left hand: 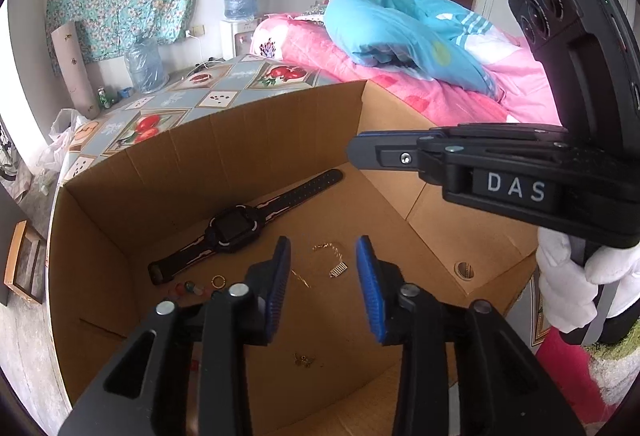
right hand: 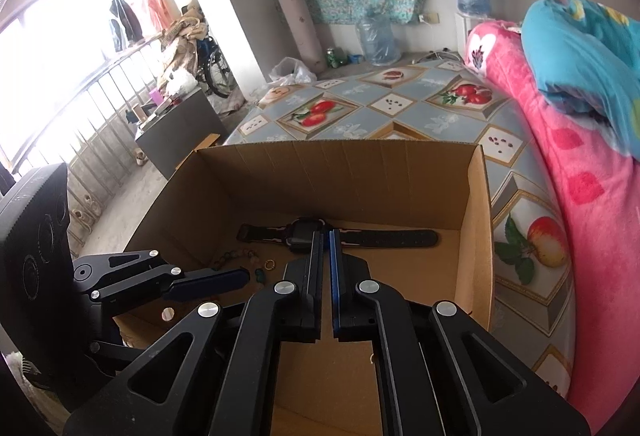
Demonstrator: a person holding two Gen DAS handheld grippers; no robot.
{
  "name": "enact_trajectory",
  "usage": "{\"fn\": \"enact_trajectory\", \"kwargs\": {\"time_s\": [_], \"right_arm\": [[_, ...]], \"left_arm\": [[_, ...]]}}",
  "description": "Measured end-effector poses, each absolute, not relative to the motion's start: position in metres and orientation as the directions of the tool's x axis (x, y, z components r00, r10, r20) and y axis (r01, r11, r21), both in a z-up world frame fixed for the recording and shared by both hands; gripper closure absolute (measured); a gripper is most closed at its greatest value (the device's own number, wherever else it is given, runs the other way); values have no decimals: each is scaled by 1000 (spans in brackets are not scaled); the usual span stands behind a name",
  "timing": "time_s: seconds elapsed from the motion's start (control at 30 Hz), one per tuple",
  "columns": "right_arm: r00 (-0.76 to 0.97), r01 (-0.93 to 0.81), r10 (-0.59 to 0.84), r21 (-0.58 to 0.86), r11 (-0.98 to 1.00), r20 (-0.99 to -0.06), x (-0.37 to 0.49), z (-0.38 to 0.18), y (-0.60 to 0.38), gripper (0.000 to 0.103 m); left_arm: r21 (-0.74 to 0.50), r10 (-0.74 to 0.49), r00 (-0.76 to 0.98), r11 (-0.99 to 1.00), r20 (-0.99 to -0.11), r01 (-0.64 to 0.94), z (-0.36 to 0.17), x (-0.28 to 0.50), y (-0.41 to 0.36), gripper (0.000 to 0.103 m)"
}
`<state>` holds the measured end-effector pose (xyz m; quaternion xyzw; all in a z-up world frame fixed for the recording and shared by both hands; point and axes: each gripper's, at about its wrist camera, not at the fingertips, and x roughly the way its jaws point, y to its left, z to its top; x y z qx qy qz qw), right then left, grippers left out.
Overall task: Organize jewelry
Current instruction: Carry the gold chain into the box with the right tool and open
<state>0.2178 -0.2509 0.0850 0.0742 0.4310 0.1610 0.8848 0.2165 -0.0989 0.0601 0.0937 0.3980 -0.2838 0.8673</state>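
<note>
Blue-padded jaws of my left gripper (left hand: 323, 276) fill the bottom of the left wrist view, standing apart with nothing between the pads. Through the gap I see the floor of the open cardboard box (left hand: 224, 140), where the jewelry lies. A thin gold chain (left hand: 332, 256) with a small comb-like pendant sits just beyond the pads, loose on the cardboard. To its left are a small gold ring (left hand: 218, 281) and a few coloured beads (left hand: 190, 288), close together. Further back, a black watch (left hand: 236, 230) lies flat with its strap stretched out diagonally. Another small gold piece (left hand: 304, 360) rests on the box floor below the left jaws.

On the right wrist view, my right gripper (right hand: 327, 248) has its jaws nearly pressed together, only a slit between the pads, and I see nothing pinched there. It points into the same box, with the watch lying crosswise just past the fingertips. The left gripper enters that view from the left side, over the box's near corner.

A white-gloved hand (left hand: 568, 288) holds the right gripper's handle at the right edge of the left view. Underneath the box is a fruit-patterned cover (right hand: 360, 104), with a pink blanket (right hand: 560, 156) and a blue quilt (left hand: 400, 32) alongside.
</note>
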Motion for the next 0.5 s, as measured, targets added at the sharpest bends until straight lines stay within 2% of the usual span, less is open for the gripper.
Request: {"fn": "enact_trajectory", "kwargs": {"time_s": [0.23, 0.3, 0.5], "right_arm": [[604, -203, 357, 295, 934, -712, 200, 97, -262, 97], [619, -207, 366, 305, 929, -694, 191, 105, -264, 97], [678, -230, 380, 309, 923, -629, 147, 133, -266, 88]], "left_arm": [[-78, -420, 537, 834, -732, 546, 62, 212, -91, 66], [-76, -429, 554, 833, -713, 548, 69, 205, -88, 66], [-91, -492, 599, 815, -633, 573, 96, 162, -69, 63]]}}
